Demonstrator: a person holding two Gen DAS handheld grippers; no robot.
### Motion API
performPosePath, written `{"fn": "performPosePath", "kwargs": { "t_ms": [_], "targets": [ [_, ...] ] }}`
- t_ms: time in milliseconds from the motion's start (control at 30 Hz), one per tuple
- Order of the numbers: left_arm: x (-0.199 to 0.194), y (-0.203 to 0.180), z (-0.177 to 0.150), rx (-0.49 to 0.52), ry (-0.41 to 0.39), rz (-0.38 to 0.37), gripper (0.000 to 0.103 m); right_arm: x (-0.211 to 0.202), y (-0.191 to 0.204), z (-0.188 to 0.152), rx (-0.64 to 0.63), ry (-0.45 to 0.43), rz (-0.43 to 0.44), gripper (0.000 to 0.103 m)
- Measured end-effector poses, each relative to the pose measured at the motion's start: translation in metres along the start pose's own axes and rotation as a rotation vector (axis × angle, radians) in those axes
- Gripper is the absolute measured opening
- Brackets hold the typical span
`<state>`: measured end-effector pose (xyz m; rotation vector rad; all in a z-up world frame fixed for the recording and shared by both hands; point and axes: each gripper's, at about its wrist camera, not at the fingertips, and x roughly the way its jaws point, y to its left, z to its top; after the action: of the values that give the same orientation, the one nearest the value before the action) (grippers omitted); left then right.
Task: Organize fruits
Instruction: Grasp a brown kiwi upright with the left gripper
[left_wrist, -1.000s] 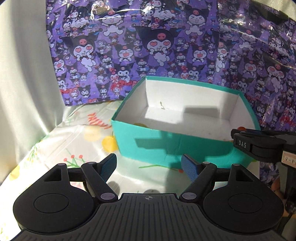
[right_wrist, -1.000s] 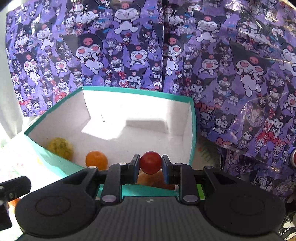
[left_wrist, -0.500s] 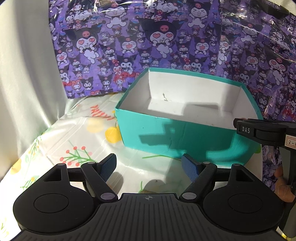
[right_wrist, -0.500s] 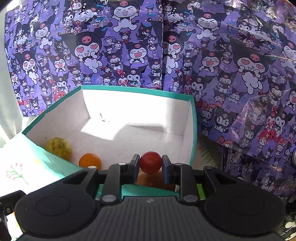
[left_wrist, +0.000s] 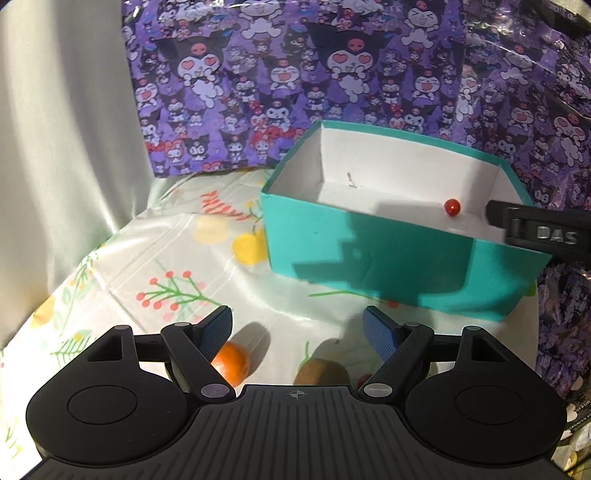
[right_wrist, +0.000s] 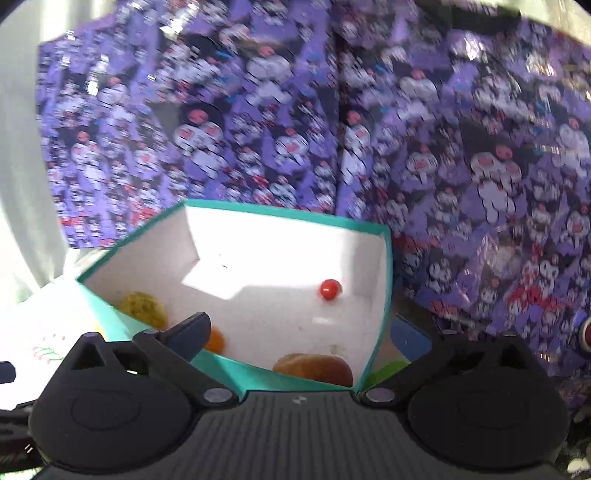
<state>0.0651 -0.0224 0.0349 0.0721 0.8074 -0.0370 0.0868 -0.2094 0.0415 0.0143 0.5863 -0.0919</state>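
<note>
Through my left wrist camera, I am hovering my left gripper over the worktop with its jaws spread wide and grasping nothing. An orange fruit is lying just under my left finger, and a brown fruit is sitting near the middle, close below me. The teal box is standing farther off to the right, with a small red fruit resting on its white floor near the right wall. To pick well, I am judging that I should centre the jaws over one fruit, lower until both pads flank its widest part, and close gently, since round fruit can roll away.

Through my right wrist camera, which is blurred, my right gripper is hanging over the near edge of the box, jaws released and empty. The red fruit is lying inside toward the far right. A yellow fruit, an orange one and a brownish one are sitting along the near wall. I should be lifting clear of the rim before turning away.
</note>
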Motion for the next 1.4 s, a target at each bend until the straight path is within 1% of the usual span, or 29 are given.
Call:
{"fn": "performPosePath", "kwargs": {
  "t_ms": [67,100,133,233,267,400,467,567,633,667,767,833,867,900,933,1000,1133,1200,1233,1400],
  "targets": [
    [-0.002,0.003,-0.004,0.009,0.003,0.003,0.083,-0.016,0.004,-0.003,-0.019,-0.026,-0.002,0.103],
    [-0.003,0.005,-0.007,0.016,0.004,0.002,0.083,-0.023,0.007,-0.007,-0.029,-0.028,0.011,0.103],
    [-0.003,0.006,-0.010,0.021,0.011,0.001,0.083,-0.030,0.009,-0.012,-0.042,-0.021,0.036,0.103],
    [-0.002,0.012,-0.020,0.025,0.031,-0.019,0.083,-0.040,0.015,-0.033,-0.090,0.045,0.138,0.103],
    [0.000,0.014,-0.023,0.027,0.039,-0.020,0.083,-0.044,0.016,-0.041,-0.100,0.048,0.150,0.103],
    [0.009,0.016,-0.033,0.043,0.077,-0.010,0.081,-0.060,0.023,-0.065,-0.157,-0.018,0.176,0.103],
    [0.013,0.014,-0.035,0.050,0.086,-0.029,0.081,-0.064,0.031,-0.072,-0.202,-0.012,0.180,0.103],
    [0.021,0.012,-0.038,0.057,0.111,-0.074,0.081,-0.062,0.041,-0.079,-0.238,0.042,0.188,0.103],
    [0.030,0.009,-0.039,0.061,0.139,-0.080,0.072,-0.062,0.046,-0.083,-0.236,0.065,0.191,0.103],
    [0.035,0.008,-0.040,0.064,0.149,-0.083,0.073,-0.061,0.047,-0.085,-0.229,0.076,0.191,0.103],
    [0.043,0.008,-0.039,0.049,0.165,-0.144,0.070,-0.056,0.049,-0.089,-0.217,0.116,0.189,0.103],
    [0.047,0.007,-0.039,0.047,0.172,-0.178,0.067,-0.053,0.051,-0.092,-0.218,0.135,0.184,0.103],
    [0.049,0.007,-0.039,0.043,0.176,-0.197,0.064,-0.053,0.051,-0.093,-0.218,0.142,0.182,0.103],
    [0.051,0.007,-0.039,0.040,0.181,-0.214,0.062,-0.053,0.052,-0.094,-0.218,0.144,0.182,0.103],
    [0.053,0.007,-0.039,0.034,0.187,-0.227,0.062,-0.053,0.053,-0.095,-0.217,0.145,0.182,0.103],
    [0.056,0.007,-0.039,0.031,0.197,-0.250,0.058,-0.052,0.055,-0.095,-0.220,0.151,0.182,0.103],
    [0.060,0.004,-0.039,0.048,0.210,-0.275,0.057,-0.050,0.057,-0.096,-0.223,0.157,0.178,0.103],
    [0.066,0.001,-0.040,0.054,0.231,-0.287,0.051,-0.049,0.057,-0.095,-0.222,0.165,0.192,0.103],
    [0.069,0.001,-0.041,0.055,0.243,-0.298,0.050,-0.049,0.057,-0.095,-0.222,0.166,0.194,0.103],
    [0.069,-0.003,-0.040,0.084,0.233,-0.294,0.047,-0.047,0.059,-0.094,-0.238,0.158,0.189,0.103]
  ]
}}
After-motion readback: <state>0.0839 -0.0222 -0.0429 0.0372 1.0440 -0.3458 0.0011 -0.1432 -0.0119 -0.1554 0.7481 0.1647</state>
